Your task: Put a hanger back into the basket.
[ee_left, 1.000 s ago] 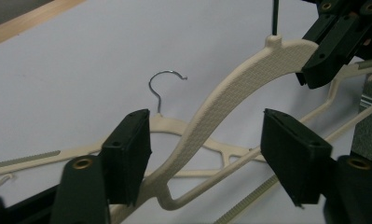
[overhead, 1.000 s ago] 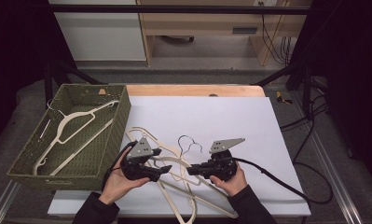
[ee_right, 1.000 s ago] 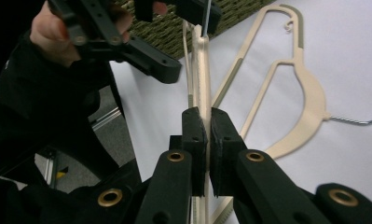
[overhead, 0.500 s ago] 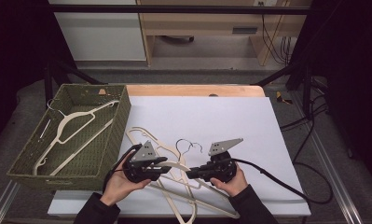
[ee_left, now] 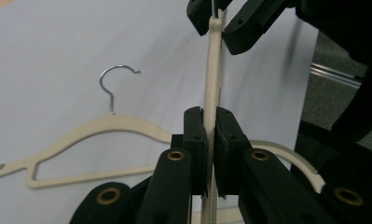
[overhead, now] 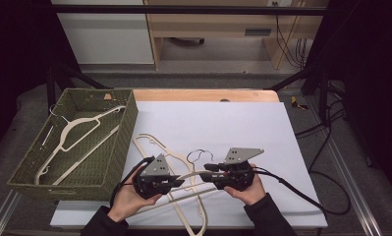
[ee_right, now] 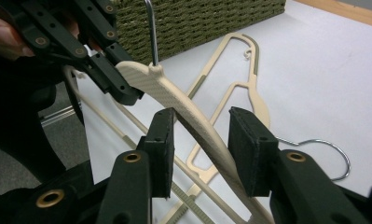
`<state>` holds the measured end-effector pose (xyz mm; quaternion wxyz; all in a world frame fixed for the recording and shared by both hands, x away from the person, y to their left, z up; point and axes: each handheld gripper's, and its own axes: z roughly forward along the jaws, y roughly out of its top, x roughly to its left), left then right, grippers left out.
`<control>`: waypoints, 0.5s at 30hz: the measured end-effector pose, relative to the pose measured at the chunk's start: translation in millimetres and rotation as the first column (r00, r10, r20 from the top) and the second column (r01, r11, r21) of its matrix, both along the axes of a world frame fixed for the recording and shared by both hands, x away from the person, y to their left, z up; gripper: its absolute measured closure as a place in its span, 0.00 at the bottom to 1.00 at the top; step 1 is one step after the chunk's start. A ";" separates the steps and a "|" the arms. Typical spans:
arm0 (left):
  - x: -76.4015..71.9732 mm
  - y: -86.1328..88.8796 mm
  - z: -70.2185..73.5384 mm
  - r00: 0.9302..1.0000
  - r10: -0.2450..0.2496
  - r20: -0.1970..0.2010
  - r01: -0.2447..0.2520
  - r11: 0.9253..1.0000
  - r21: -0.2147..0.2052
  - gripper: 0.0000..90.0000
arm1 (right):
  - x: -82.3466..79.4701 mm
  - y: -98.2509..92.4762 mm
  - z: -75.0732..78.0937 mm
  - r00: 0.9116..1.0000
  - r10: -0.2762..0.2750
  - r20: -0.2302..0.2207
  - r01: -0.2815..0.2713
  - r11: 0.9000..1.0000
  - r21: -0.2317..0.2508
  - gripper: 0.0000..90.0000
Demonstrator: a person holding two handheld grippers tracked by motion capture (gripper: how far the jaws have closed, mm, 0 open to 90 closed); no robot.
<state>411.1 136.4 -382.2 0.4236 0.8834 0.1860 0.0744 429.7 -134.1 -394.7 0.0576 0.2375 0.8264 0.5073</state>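
tabletop (overhead: 223,123): white sheet, mid-frame in the high view; wood edge along its far side.
basket (overhead: 120,147): green woven, left of frame, on the tabletop's left edge. Holds one cream hanger in basket (overhead: 80,132), lying flat, hook toward upper left.
loose hangers (overhead: 154,145): cream, overlapping pile on the sheet, lower centre, just right of the basket.
held hanger (ee_right: 174,98): cream, metal hook; lifted between both tongs, lower centre in the high view.
hands: both enter from the bottom edge, tongs pointing inward at each other.
left tongs (ee_left: 210,140): clamped on the held hanger's thin edge; the left gripper view shows this.
right tongs (ee_right: 204,149): jaws apart, straddling the hanger's arm; the right gripper view shows gaps on both sides.
high view: jaw state too small to read.
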 end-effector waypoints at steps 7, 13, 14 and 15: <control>-1.8 1.9 1.9 1.000 0.023 0.008 -0.023 0.999 -0.024 0.96 | -1.4 -5.4 5.3 1.000 -0.015 0.021 0.014 0.999 0.030 0.55; -1.3 11.6 9.1 0.995 0.099 0.030 -0.098 0.994 -0.045 0.96 | -1.4 -21.6 13.4 0.994 -0.104 0.042 0.099 0.989 0.105 0.36; -1.4 13.4 10.6 0.993 0.114 0.033 -0.112 0.993 -0.049 0.96 | -1.1 -25.3 14.3 0.991 -0.126 0.042 0.120 0.986 0.114 0.34; -1.2 15.6 12.2 0.991 0.126 0.042 -0.124 0.991 -0.051 0.96 | -0.8 -28.6 14.9 0.987 -0.152 0.047 0.145 0.982 0.121 0.30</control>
